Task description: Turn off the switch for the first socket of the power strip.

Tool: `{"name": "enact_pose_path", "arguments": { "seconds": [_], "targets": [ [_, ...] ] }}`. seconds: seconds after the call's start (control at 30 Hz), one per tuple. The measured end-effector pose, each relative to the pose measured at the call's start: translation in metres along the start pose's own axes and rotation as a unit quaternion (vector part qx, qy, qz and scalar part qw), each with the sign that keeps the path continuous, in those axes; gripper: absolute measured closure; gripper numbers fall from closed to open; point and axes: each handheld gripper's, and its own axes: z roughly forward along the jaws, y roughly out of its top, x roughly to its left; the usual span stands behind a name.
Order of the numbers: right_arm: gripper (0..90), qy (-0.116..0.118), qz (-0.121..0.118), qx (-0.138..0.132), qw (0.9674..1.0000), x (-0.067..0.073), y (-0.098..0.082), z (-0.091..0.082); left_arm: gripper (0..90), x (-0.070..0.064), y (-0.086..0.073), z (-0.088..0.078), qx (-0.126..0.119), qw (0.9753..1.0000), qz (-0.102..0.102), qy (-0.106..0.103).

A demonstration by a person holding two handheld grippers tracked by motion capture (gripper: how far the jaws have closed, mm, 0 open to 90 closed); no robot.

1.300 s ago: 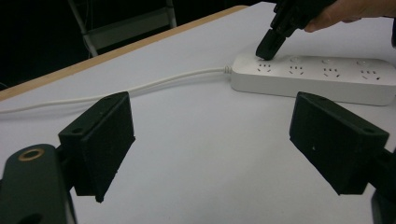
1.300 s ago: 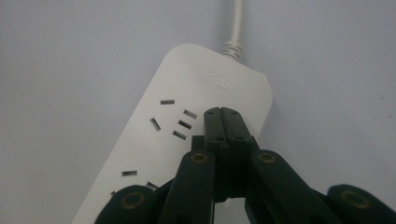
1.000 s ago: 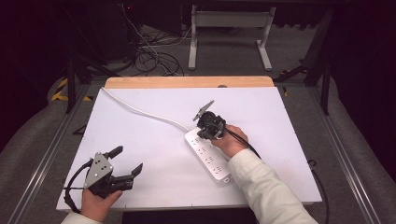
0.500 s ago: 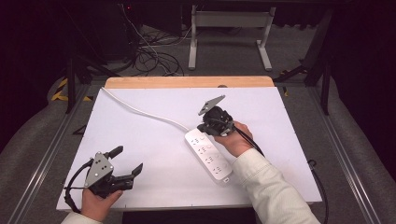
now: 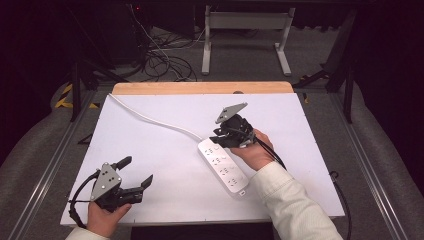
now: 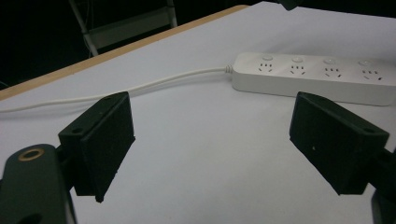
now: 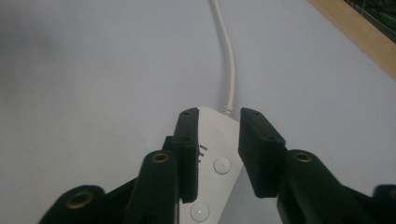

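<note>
A white power strip [image 5: 222, 165] lies slantwise at the table's centre, and its white cord [image 5: 150, 120] runs off to the far left corner. My right gripper [image 5: 220, 139] hovers over the strip's cord end. In the right gripper view, its jaws [image 7: 217, 116] stand narrowly apart above the strip [image 7: 217, 140], the left one covering part of a socket, with the cord [image 7: 229, 56] leading away ahead. My left gripper [image 5: 136, 170] rests at the near left, wide open with nothing between its fingers. Ahead of its jaws [image 6: 210, 140] I see the strip [image 6: 317, 77] and its cord [image 6: 154, 86].
The white table top [image 5: 165, 150] has a wooden strip [image 5: 200, 88] along its far edge. Metal rails run down both sides. Beyond the table, cables [image 5: 160, 60] and a metal stand [image 5: 245, 30] sit on the dark floor.
My right gripper has shifted slightly to the right and back, staying over the strip's cord end. The left gripper has not moved.
</note>
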Motion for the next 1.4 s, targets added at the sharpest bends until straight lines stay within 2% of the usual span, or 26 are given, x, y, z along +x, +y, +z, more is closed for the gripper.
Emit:
{"name": "enact_pose_path", "arguments": {
  "seconds": [0.13, 0.33, 0.53, 0.67, 0.83, 1.03, 1.17, 1.4],
  "targets": [
    [52.4, 0.003, 0.004, -0.022, 0.9998, 0.001, -0.001, -0.010, 14.0, 0.000, 0.000, 0.000, 0.000, 1.0000, -0.001, 0.000],
    [44.2, 0.003, 0.010, -0.038, 0.9992, 0.004, -0.007, -0.028, 14.0, 0.000, 0.000, 0.000, 0.000, 1.0000, -0.002, 0.001],
    [30.8, -0.006, 0.017, -0.061, 0.9980, 0.007, -0.020, -0.044, 14.0, 0.000, 0.000, 0.000, -0.002, 1.0000, -0.007, 0.001],
    [26.2, -0.005, 0.025, -0.078, 0.9966, 0.008, -0.030, -0.054, 14.0, 0.000, 0.000, 0.000, 0.000, 1.0000, -0.003, 0.001],
    [16.5, -0.005, 0.035, -0.108, 0.9935, 0.009, -0.045, -0.066, 13.9, 0.000, 0.000, 0.000, -0.002, 1.0000, -0.004, 0.001],
    [6.9, -0.010, 0.051, -0.146, 0.9880, 0.008, -0.068, -0.075, 13.9, -0.001, 0.000, -0.001, -0.003, 1.0000, -0.007, -0.001],
    [3.6, -0.015, 0.049, -0.168, 0.9844, 0.010, -0.085, -0.080, 13.9, -0.001, 0.001, 0.000, -0.001, 1.0000, -0.007, -0.004],
    [0.6, -0.022, 0.068, -0.185, 0.9801, 0.014, -0.116, -0.083, 13.5, -0.002, 0.001, -0.002, -0.004, 1.0000, -0.004, -0.006]
  ]
}}
